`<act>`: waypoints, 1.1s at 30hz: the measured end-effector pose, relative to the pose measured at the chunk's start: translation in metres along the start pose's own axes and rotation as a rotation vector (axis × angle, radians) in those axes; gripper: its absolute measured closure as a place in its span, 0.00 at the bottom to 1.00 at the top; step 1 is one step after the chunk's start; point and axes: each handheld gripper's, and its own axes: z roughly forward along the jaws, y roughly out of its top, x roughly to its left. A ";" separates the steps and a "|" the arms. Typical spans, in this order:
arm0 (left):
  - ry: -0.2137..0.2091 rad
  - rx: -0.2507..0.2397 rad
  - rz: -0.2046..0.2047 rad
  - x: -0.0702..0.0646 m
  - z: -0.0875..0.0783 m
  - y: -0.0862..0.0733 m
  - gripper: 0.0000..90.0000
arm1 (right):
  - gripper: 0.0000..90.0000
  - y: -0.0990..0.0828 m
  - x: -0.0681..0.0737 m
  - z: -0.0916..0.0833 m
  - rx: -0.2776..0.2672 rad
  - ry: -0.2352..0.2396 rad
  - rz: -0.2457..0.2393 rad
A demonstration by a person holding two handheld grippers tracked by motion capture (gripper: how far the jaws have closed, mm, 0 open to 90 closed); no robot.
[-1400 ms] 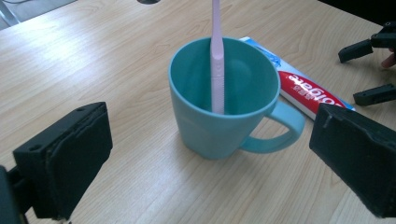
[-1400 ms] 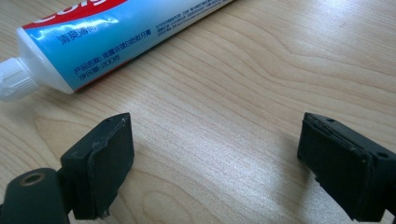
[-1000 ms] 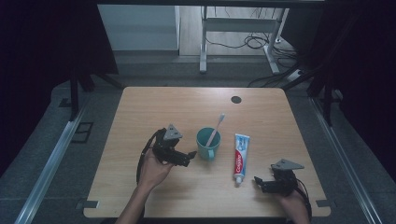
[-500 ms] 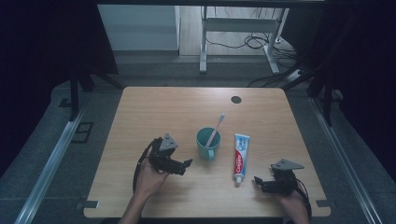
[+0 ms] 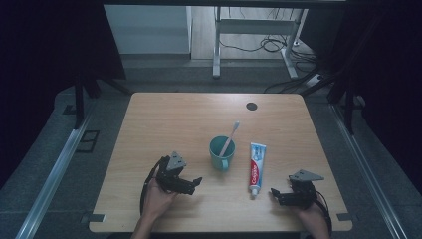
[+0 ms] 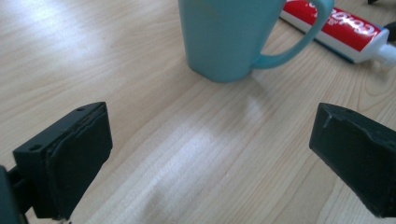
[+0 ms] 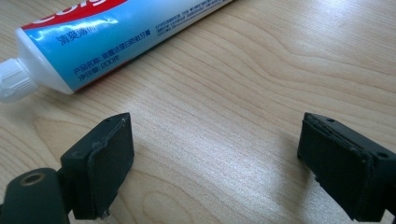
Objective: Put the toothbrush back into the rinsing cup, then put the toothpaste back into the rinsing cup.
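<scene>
Teal ceramic mug (image 5: 221, 154) with white toothbrush (image 5: 229, 139) is now released; left gripper (image 5: 191, 184) is drawn back, jaws wide and empty; right gripper (image 5: 274, 193) rests open, empty, beside the red-and-blue toothpaste tube (image 5: 257, 167).

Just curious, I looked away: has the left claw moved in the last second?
Yes. The left claw has pulled back from the cup toward the table's near edge.

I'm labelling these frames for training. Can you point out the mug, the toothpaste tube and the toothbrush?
mug (image 5: 220, 155): high view, outer wall.
toothpaste tube (image 5: 257, 165): high view, middle of the body.
toothbrush (image 5: 230, 137): high view, handle above the rim.
</scene>
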 end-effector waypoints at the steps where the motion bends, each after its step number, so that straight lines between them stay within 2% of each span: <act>1: 0.002 0.003 0.003 -0.001 0.000 -0.002 0.00 | 0.11 0.000 0.000 0.000 0.000 0.000 0.000; 9: 0.013 0.030 0.012 -0.005 0.007 -0.019 0.00 | 0.12 0.000 0.000 0.000 0.001 0.000 0.001; 19: 0.008 0.064 -0.006 -0.008 0.015 -0.036 0.00 | 0.11 0.000 0.000 0.000 -0.002 0.000 -0.001; 23: 0.014 0.099 -0.001 -0.009 0.020 -0.039 0.00 | 0.11 0.000 0.000 0.000 -0.002 0.000 -0.001; 26: 0.025 0.105 0.008 -0.010 0.021 -0.039 0.00 | 0.12 0.000 0.000 0.000 -0.002 0.001 -0.001; 30: 0.033 0.154 0.016 -0.010 0.024 -0.038 0.00 | 0.12 0.000 0.000 0.000 -0.002 0.000 0.000; 33: 0.021 0.163 0.005 -0.008 0.024 -0.038 0.00 | 0.14 0.000 0.000 0.000 -0.005 0.000 -0.002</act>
